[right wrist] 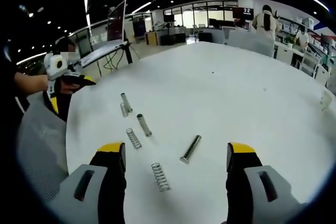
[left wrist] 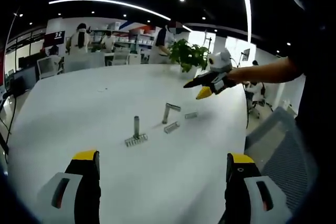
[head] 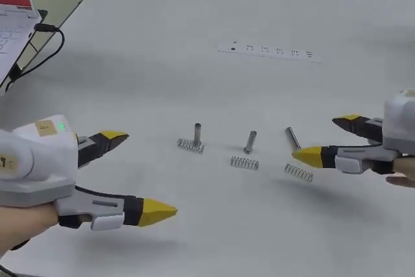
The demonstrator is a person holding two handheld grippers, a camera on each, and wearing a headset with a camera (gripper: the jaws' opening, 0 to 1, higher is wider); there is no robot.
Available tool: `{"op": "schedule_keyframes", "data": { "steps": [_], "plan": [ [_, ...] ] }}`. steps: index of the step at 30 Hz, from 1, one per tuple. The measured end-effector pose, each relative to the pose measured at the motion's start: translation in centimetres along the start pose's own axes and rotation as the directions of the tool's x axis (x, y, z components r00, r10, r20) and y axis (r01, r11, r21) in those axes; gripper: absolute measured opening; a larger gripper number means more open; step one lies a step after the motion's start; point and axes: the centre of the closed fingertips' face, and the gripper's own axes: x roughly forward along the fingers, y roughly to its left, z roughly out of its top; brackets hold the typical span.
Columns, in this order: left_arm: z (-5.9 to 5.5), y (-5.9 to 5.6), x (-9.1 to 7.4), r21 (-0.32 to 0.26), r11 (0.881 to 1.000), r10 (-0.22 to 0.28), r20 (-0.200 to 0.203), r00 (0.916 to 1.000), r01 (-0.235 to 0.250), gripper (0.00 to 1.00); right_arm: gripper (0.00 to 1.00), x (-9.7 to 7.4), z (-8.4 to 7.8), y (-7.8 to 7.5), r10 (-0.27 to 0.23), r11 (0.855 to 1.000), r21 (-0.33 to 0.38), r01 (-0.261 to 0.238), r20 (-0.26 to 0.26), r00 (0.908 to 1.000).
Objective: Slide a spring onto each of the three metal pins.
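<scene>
Three metal pins stand in a row on the white table [head: 194,238]. The left pin [head: 197,133] and the middle pin [head: 250,141] are upright, while the right pin [head: 293,138] lies on its side [right wrist: 190,148]. A loose spring lies flat in front of each: left spring [head: 190,146], middle spring [head: 244,163], right spring [head: 298,172]. My left gripper [head: 139,173] hovers open at the near left, well short of the left pin [left wrist: 136,127]. My right gripper [head: 323,138] is open just right of the lying pin, with the right spring [right wrist: 160,176] between its jaws' line.
A laptop [head: 13,4] with a black cable [head: 48,40] sits at the far left corner. A white power strip [head: 269,50] lies behind the pins. A grey chair [left wrist: 283,145] stands beside the table. People are far off in the background.
</scene>
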Motion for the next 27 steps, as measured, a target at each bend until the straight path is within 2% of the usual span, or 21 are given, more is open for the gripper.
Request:
{"op": "schedule_keyframes", "data": {
  "steps": [7, 10, 13, 20, 24, 27],
  "plan": [
    [-0.1, 0.1, 0.0, -0.004, 1.000, 0.004, -0.001, 1.0000, -0.004, 0.98, 0.72, 1.7, 0.2, -1.3, -0.016, 1.000, -0.002, 0.016, -0.066, 0.9977],
    [-0.1, 0.3, -0.1, -0.008, 1.000, 0.008, 0.000, 1.0000, -0.008, 0.98, 0.68, 2.4, 0.4, -1.7, -0.017, 1.000, 0.000, 0.017, -0.075, 0.9970],
    [-0.2, 0.3, -0.1, -0.010, 1.000, 0.008, -0.003, 1.0000, -0.008, 0.98, 0.58, 3.1, 0.5, -1.9, -0.010, 1.000, 0.020, 0.012, -0.096, 0.9953],
    [-0.5, 0.3, -0.1, -0.013, 1.000, 0.009, -0.007, 0.9999, -0.009, 0.98, 0.43, 4.5, -0.2, -2.8, -0.028, 0.999, 0.040, 0.035, -0.163, 0.9862],
    [-0.6, 0.3, -0.2, -0.017, 1.000, 0.011, -0.009, 0.9999, -0.011, 0.98, 0.31, 4.9, -0.9, -3.5, -0.050, 0.995, 0.069, 0.065, -0.199, 0.9788],
    [-0.7, 0.3, -0.2, -0.019, 1.000, 0.010, -0.012, 0.9999, -0.010, 0.98, 0.26, 5.2, -1.2, -3.8, -0.050, 0.991, 0.110, 0.075, -0.211, 0.9762]
  ]
}}
